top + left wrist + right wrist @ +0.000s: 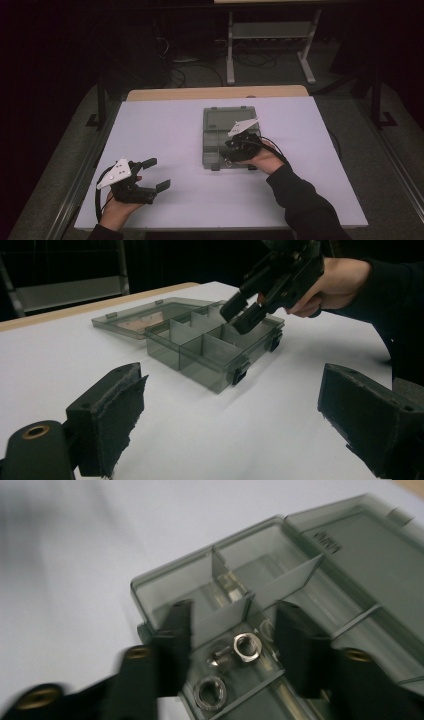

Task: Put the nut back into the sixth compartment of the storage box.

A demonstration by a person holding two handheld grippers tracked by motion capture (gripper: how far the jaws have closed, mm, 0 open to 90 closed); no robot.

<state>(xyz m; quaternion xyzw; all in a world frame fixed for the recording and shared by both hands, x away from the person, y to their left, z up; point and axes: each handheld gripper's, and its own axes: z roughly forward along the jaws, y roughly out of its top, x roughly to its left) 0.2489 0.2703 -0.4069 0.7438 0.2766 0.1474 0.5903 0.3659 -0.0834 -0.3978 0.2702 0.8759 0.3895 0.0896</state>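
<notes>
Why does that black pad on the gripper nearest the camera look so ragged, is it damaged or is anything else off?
The left gripper's pad has a frayed, uneven edge, so it looks worn. Otherwise nothing stands out: the compartment box sits flat with its lid open, and the nuts lie inside one compartment.

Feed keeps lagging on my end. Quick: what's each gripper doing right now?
Left gripper: open, holding nothing, above the table.
Right gripper: open over the compartment box, jaws either side of loose nuts, gripping nothing.

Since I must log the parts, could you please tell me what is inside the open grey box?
The compartment box holds two metal nuts and a small screw. The right gripper fingers cover parts of the compartment.
</notes>
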